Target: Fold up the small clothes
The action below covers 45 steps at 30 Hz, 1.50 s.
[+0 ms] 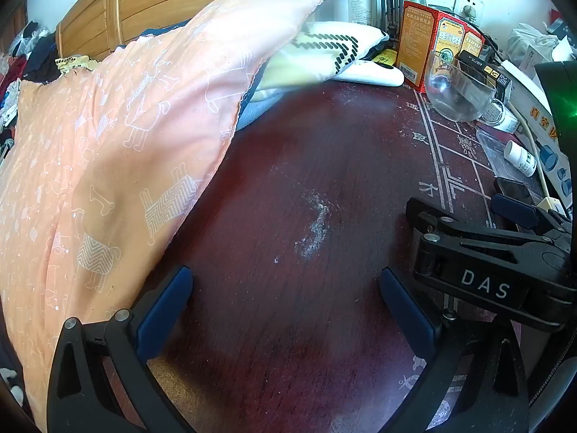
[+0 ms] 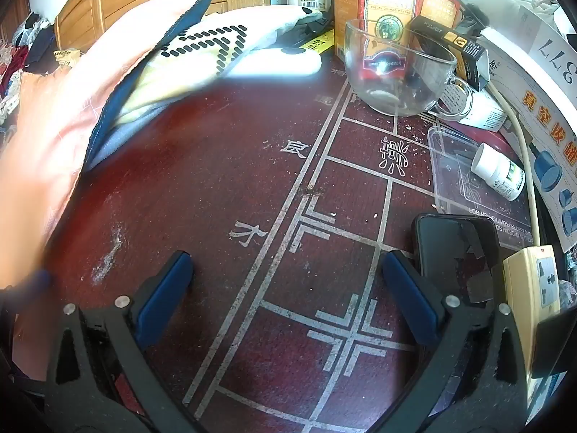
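While both hand-held tools hover above the dark red tabletop (image 1: 288, 166), neither has hold of anything. The left gripper (image 1: 286, 290) stands with its blue-padded jaws spread wide over a whitish scuff (image 1: 315, 223) on the bare wood grain. The right gripper (image 2: 286, 278) is equally wide open, its pads above the white grid lines and characters (image 2: 249, 232) printed on the surface; in the left wrist view its black body marked "DAS" lies close on the right.

The peach cloth printed with white dogs and bones (image 1: 108, 151) lies at the left edge of the table, raised and draped, overlapping a pale yellow piece with a black dashed pattern (image 1: 324, 48); whether the peach item is a garment or a cover cannot be told from these views.

Along the far and right sides stand a clear glass mug (image 2: 396, 68), red-and-orange medicine boxes (image 2: 389, 0), a white pill bottle (image 2: 499, 171) lying on a clear plastic lid (image 2: 447, 166), a black phone (image 2: 454, 249) and a cream power strip (image 2: 533, 281).
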### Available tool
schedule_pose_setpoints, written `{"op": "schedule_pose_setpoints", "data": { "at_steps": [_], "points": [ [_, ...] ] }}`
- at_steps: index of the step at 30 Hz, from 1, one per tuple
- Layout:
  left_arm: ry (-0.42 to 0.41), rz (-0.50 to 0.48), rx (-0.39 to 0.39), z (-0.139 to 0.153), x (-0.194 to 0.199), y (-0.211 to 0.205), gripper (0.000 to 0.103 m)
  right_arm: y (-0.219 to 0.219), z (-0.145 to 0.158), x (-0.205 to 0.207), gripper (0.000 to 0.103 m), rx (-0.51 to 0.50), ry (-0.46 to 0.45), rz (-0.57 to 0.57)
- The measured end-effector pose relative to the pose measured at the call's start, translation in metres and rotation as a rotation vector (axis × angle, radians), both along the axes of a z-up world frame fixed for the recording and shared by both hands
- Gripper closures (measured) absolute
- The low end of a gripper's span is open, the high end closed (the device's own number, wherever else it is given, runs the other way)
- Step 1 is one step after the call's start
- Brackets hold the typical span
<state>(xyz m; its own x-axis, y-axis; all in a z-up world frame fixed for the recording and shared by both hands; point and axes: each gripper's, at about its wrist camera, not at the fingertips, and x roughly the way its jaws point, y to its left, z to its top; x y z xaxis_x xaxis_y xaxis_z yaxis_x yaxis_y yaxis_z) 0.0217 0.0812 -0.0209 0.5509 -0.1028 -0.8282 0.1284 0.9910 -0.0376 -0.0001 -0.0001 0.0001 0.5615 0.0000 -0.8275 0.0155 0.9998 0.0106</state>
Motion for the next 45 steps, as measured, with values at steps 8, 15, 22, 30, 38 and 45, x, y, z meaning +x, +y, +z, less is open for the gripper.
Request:
{"op": "schedule_pose_setpoints", "data": {
  "at_steps": [8,15,22,30,38,45],
  "points": [
    [0.000,0.000,0.000,0.0001,0.0000,0.0002,0.000,-0.0001,0.0001,-0.0001,0.000,0.000,0.000,0.000],
    [0.000,0.000,0.000,0.0005,-0.0002,0.0013,0.000,-0.0001,0.0000,-0.0001,0.000,0.000,0.000,0.000],
    [0.000,0.000,0.000,0.0015,-0.0011,0.0039,0.000,0.0000,0.0000,0.0000,0.000,0.000,0.000,0.000],
    [0.000,0.008,0.001,0.0005,-0.0008,0.0034,0.000,-0.0001,0.0000,-0.0001,0.000,0.000,0.000,0.000],
    [0.000,0.008,0.000,0.0001,-0.0009,0.0029,0.000,0.0000,0.0000,0.0000,0.000,0.000,0.000,0.000],
    [0.000,0.008,0.000,0.0001,-0.0010,0.0035,0.000,0.0000,0.0000,-0.0001,0.000,0.000,0.000,0.000]
  ]
}}
